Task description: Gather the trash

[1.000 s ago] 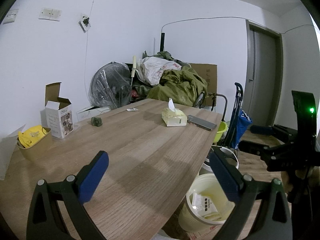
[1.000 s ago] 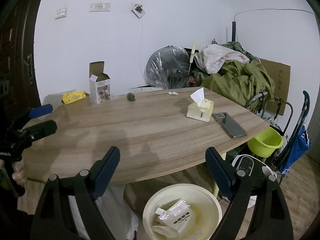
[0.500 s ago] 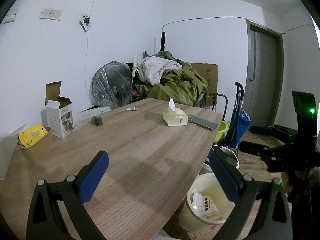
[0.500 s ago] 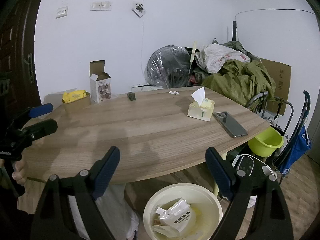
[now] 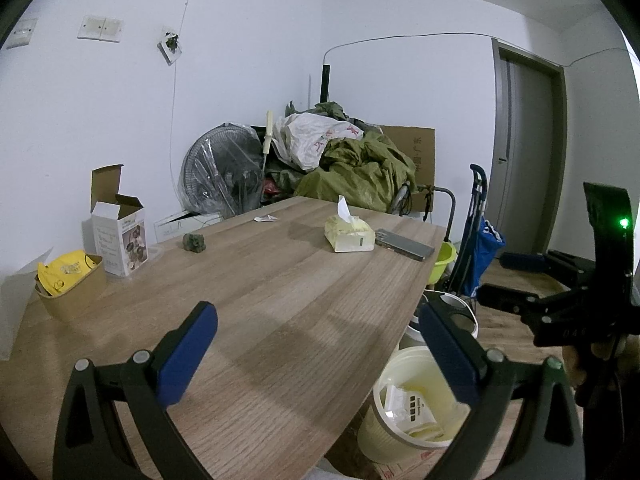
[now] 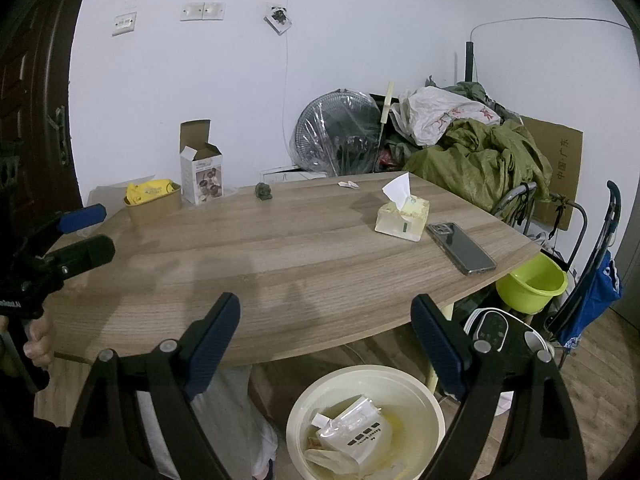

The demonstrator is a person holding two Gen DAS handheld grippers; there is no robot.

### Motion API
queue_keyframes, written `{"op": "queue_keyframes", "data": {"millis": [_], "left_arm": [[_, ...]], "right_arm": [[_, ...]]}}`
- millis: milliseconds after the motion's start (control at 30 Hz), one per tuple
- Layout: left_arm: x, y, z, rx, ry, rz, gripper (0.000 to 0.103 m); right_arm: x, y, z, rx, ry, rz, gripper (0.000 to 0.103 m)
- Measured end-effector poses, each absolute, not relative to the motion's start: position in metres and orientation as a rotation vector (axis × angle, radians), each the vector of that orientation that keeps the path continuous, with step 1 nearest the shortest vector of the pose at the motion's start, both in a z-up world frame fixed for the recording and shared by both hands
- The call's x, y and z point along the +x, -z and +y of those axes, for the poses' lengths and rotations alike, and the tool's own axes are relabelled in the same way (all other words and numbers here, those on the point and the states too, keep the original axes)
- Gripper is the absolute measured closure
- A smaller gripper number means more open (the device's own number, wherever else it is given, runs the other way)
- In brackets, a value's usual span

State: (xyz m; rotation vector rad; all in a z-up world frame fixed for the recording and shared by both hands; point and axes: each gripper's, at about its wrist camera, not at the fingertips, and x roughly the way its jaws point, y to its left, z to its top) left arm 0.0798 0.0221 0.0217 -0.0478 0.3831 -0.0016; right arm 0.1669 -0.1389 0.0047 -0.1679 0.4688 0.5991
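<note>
While both tongs hang over the near edge of the wooden surface, their blue pads stand wide apart with nothing between them: the left tongs over the bare wood, the right tongs above the cream waste bin on the floor just beside the surface. Inside the bin lies a crumpled clear-and-white packet with a row of small black squares printed on it; its lettering is too small to read.

On the surface, trash sits well apart from both tongs. A brown paper bowl holds a yellow wrapper with dark print that cannot be made out. Just beside it stands an open white carton with a picture of cookware on its front and unreadable text. Further along lie a small dark green lump and a scrap of white paper near the far edge.

A yellow tissue pack with a sheet standing up lies next to a phone, face down. Behind the surface, a cardboard sheet leans on the wall bearing Chinese characters that read 中国·广东.
</note>
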Motion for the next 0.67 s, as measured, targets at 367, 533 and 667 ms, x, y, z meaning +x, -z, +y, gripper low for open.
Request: {"op": "queue_keyframes", "data": {"millis": [367, 533, 667], "left_arm": [[0.0786, -0.0227, 0.0229, -0.049, 0.001, 0.385, 0.002], [0.0795, -0.0213, 0.0231, -0.047, 0.001, 0.389, 0.002], [0.0818, -0.0192, 0.0237, -0.043, 0.002, 0.398, 0.002]], "right_arm": [[0.1671, -0.0035, -0.1405, -0.167, -0.601, 0.47, 0.017], [0.1679, 0.0001, -0.1434, -0.164, -0.598, 0.475, 0.017], [0.1699, 0.0051, -0.1472, -0.162, -0.59, 0.484, 0.017]]}}
